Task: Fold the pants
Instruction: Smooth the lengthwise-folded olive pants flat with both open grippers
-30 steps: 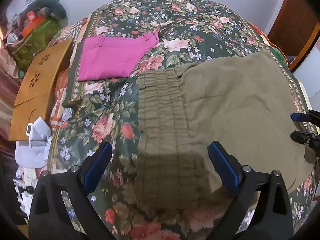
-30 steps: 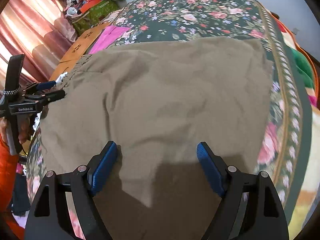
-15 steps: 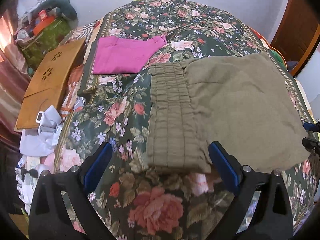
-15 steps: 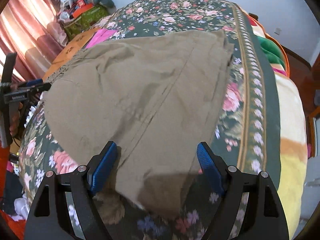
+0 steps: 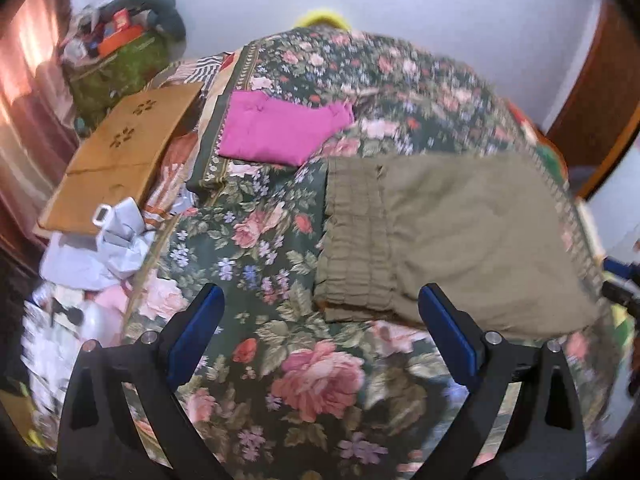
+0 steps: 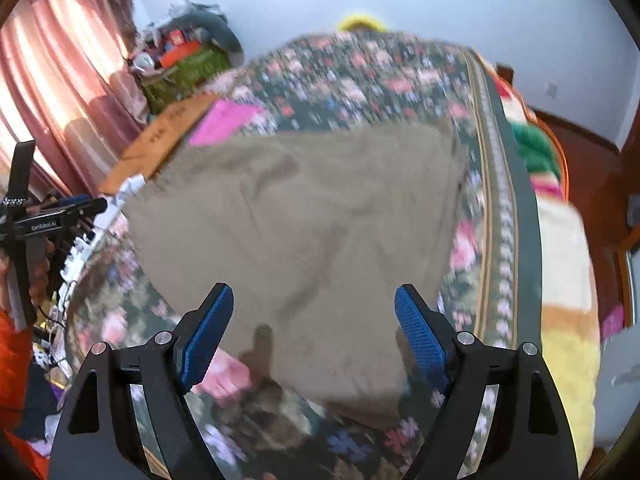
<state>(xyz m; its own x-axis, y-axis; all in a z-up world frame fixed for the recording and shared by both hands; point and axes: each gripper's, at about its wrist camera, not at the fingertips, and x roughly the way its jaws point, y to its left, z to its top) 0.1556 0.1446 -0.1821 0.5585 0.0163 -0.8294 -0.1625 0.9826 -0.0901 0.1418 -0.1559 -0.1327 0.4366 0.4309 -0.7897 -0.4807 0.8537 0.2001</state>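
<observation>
The olive-green pants (image 5: 460, 236) lie folded flat on the floral bedspread (image 5: 260, 248), with the ruffled waistband (image 5: 352, 240) at their left side. They also show in the right wrist view (image 6: 312, 232). My left gripper (image 5: 320, 344) is open and empty, above the bedspread just in front of the waistband corner. My right gripper (image 6: 314, 332) is open and empty, over the near edge of the pants. The left gripper shows at the left edge of the right wrist view (image 6: 60, 216).
A folded magenta garment (image 5: 280, 132) lies further back on the bed. A wooden board (image 5: 124, 156) and white bags (image 5: 108, 240) sit left of the bed. A cluttered green bag (image 5: 116, 64) stands by the pink curtain (image 6: 60, 88). A striped blanket (image 6: 568, 264) lies at the right.
Both grippers have pulled back and up from the pants, which now look smaller and farther away. Both views are blurred by the motion. The pants lie still.
</observation>
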